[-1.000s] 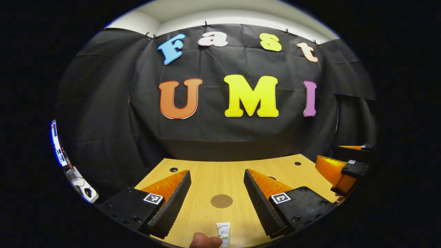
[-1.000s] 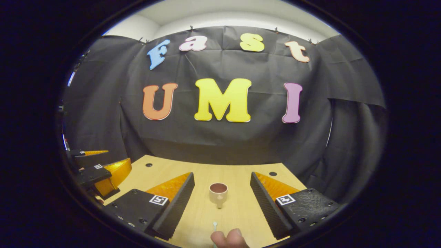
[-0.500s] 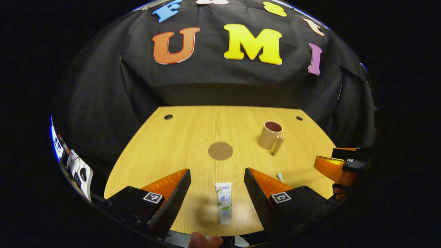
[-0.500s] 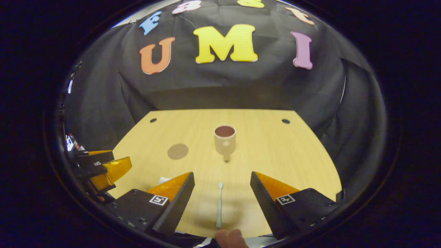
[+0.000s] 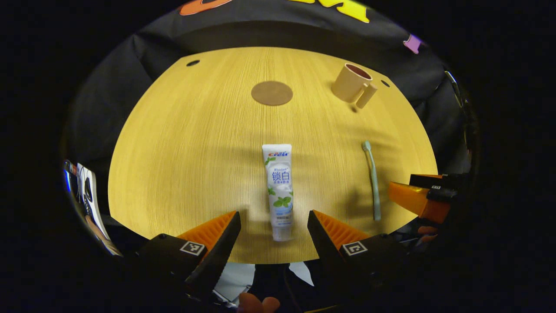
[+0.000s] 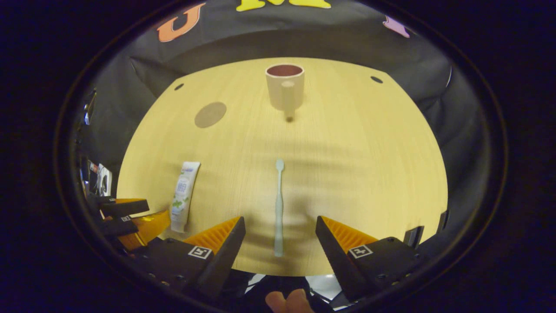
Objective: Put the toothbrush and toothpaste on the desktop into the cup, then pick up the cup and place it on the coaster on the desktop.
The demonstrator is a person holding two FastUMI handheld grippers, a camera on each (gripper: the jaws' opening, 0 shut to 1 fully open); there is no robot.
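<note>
A: Left gripper (image 5: 273, 228), jaws spread wide, gripping nothing. Held above the near edge of the tabletop (image 5: 182, 143).

B: What sits between them?

A: The toothpaste (image 5: 279, 187). It lies flat, cap end toward the gripper and falling in the gap, crimped end pointing away at the far side. Long axis runs straight out along the gripper's line of sight, so the jaws stand either side of the tube's width.

B: Right gripper?

A: Right gripper (image 6: 280, 234), jaws parted as wide, empty as well. The toothbrush (image 6: 278, 206) lies flat in the same fashion: handle end in the gap, head away, pointing at the cup (image 6: 284, 89).

B: So each has its own item dead ahead.

A: Yes. Toothpaste nearer the left, toothbrush nearer the right. In the left gripper view the toothbrush (image 5: 372, 178) lies well to the right of the tube, roughly parallel to it, beside the other gripper.

B: Farther out?

A: The cup stands upright at the far side, handle toward the right gripper, nothing sticking out of it. The coaster (image 5: 272, 93) lies flat, bare, well apart from the cup.

B: Judgement?

A: A straight descent would likely suit either one; both lie lengthwise in line, no turn of the wrist needed. Low, thin things, though: the jaws must come right down to the wood.
</note>
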